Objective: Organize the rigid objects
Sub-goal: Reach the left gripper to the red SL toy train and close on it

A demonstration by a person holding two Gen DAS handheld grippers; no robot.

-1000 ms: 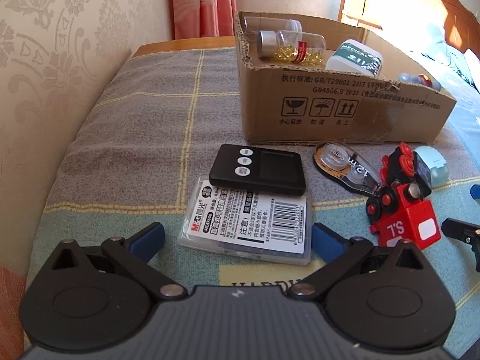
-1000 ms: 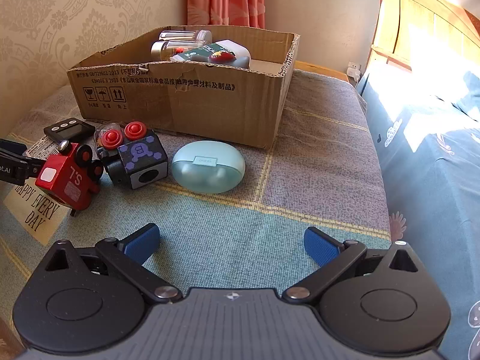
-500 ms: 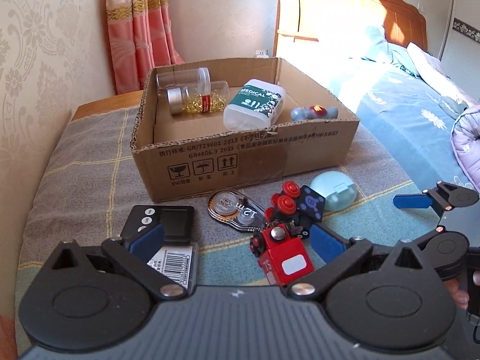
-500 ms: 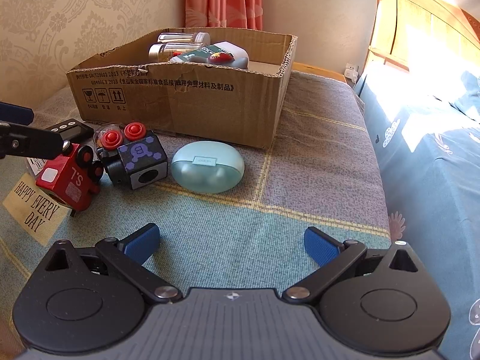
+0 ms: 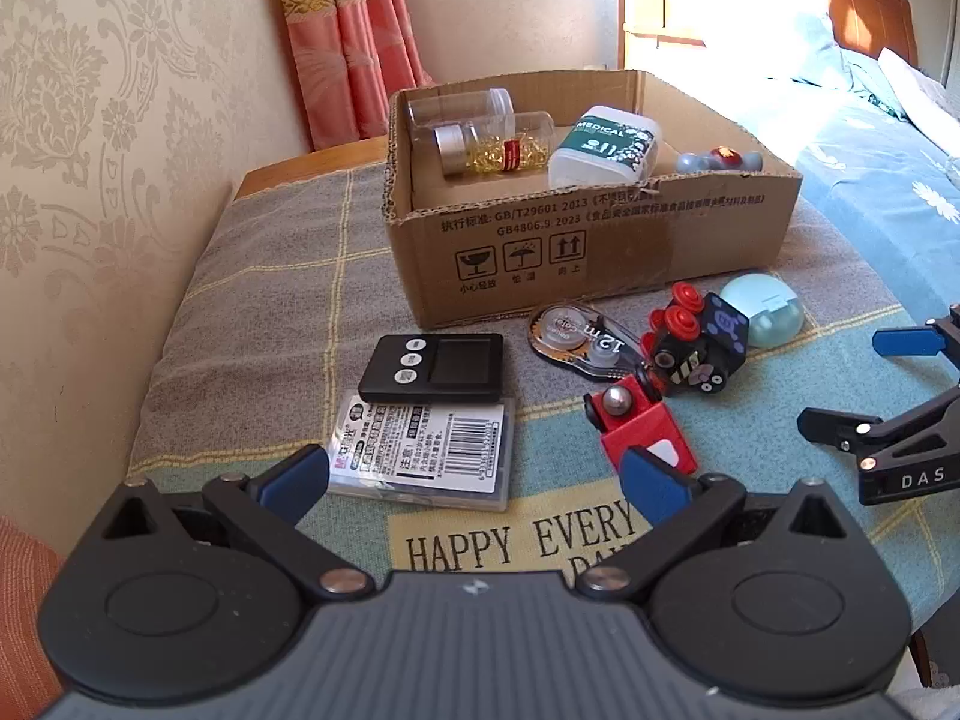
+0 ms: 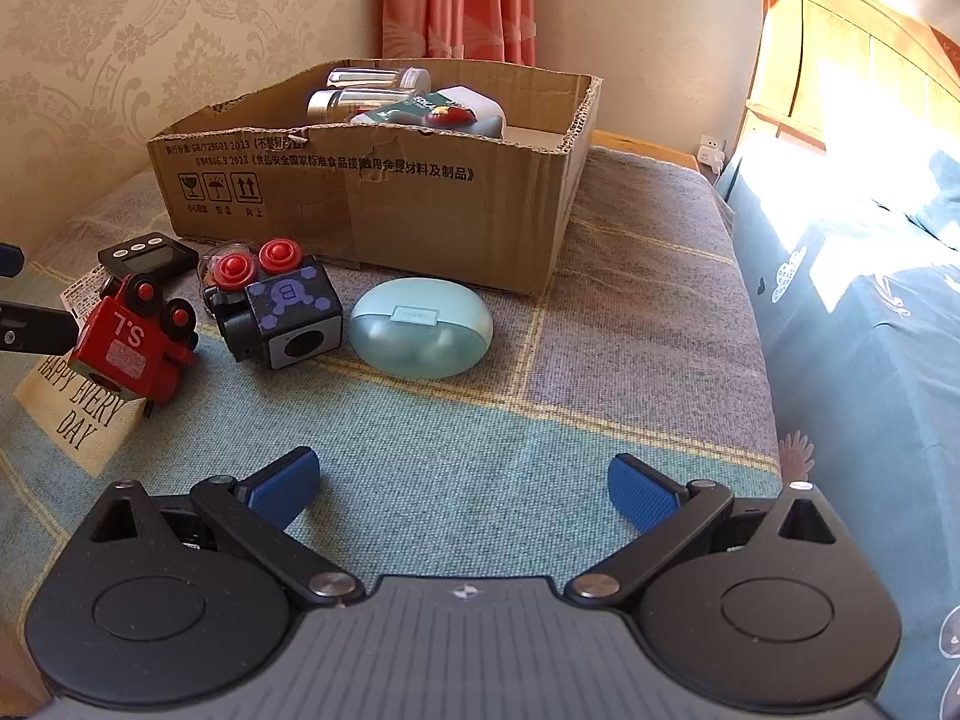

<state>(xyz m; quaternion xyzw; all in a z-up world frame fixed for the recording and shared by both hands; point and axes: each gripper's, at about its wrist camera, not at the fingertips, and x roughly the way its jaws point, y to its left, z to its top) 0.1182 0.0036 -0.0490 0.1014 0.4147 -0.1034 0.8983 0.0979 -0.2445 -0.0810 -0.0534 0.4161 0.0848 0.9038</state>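
Selection step: left gripper [image 5: 474,477] spread above the plastic case [image 5: 423,453]; right gripper [image 6: 462,489] spread, empty; next, presumably pinch an item and carry it forward into the cardboard box [image 5: 600,252].

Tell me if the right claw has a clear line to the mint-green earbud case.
Probably yes: the right claw is open, and only bare blanket lies between it and the mint-green earbud case ahead.
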